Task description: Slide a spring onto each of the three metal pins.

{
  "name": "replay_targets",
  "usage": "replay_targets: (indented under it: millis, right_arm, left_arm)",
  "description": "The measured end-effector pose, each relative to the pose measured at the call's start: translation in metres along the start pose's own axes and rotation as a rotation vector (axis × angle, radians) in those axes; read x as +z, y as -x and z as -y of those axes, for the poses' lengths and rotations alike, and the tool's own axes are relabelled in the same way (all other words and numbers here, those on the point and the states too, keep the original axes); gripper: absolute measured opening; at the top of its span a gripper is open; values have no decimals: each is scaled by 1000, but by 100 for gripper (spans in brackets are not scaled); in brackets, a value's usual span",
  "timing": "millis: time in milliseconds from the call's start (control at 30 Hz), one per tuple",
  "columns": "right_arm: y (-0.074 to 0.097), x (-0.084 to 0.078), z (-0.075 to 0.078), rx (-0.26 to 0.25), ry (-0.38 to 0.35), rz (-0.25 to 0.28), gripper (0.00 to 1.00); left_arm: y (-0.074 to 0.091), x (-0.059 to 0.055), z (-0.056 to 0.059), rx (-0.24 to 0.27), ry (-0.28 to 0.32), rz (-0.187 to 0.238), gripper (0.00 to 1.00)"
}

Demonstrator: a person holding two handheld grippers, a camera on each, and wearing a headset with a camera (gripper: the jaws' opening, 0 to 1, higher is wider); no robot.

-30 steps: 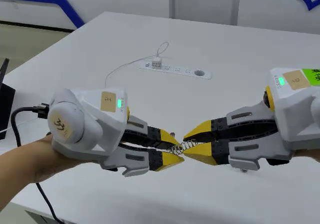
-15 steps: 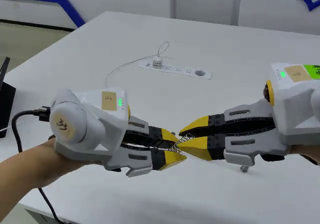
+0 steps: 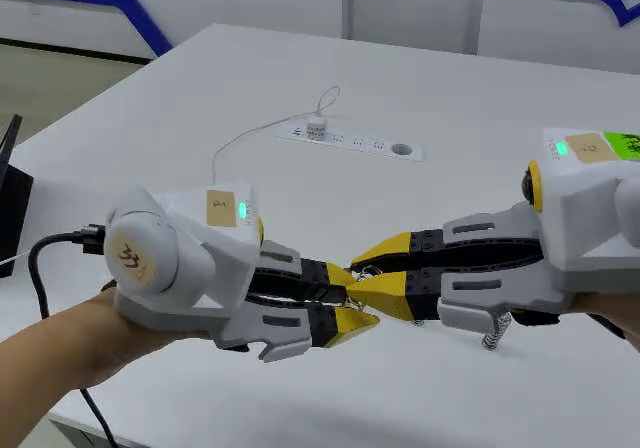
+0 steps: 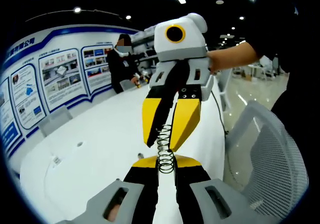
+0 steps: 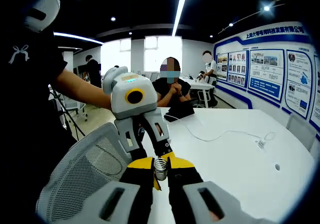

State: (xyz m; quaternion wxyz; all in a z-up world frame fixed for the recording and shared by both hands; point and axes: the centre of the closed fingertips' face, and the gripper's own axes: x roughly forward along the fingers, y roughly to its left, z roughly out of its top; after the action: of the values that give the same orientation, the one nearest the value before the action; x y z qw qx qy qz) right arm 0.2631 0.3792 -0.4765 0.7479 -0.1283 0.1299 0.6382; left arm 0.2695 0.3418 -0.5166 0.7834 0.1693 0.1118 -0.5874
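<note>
Head view: tip to tip, lined up for threading.
Right gripper point(image 3: 360, 276): jaws pinch spring point(image 4: 165, 153).
Left gripper point(image 3: 356, 298): jaws narrow; contents I cannot tell.

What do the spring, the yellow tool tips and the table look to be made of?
The spring looks like bare steel wire: shiny grey coils with glints. The yellow tool tips seem hard plastic: even matte colour, moulded edges, though possibly coated. The table has a smooth white top, likely laminate; its core is hidden.

Left tool point(image 3: 357, 296), right tool point(image 3: 350, 275): tip-to-tip
</note>
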Motion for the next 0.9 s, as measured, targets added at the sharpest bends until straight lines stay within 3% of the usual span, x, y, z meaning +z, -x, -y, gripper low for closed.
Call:
replay_targets:
  millis: [100,167,267,533,900]
  right_arm:
    - [-3,0,1,0,-1,-9,10]
    - [-4,1,1,-1,0,-9,10]
    - [-5,3,4,-5,1,-11,10]
    - [-5,5,19,-38,-3,-11,10]
    - [-5,-1,41,-86,-19,-28,10]
  left_arm:
    - [1,0,-1,8,33,15,14]
    - [3,1,-2,12,49,23,23]
    - [4,-5,-5,22,53,3,28]
    - [10,-14,-15,71,90,5,43]
    - [18,-32,-30,136,146,-16,72]
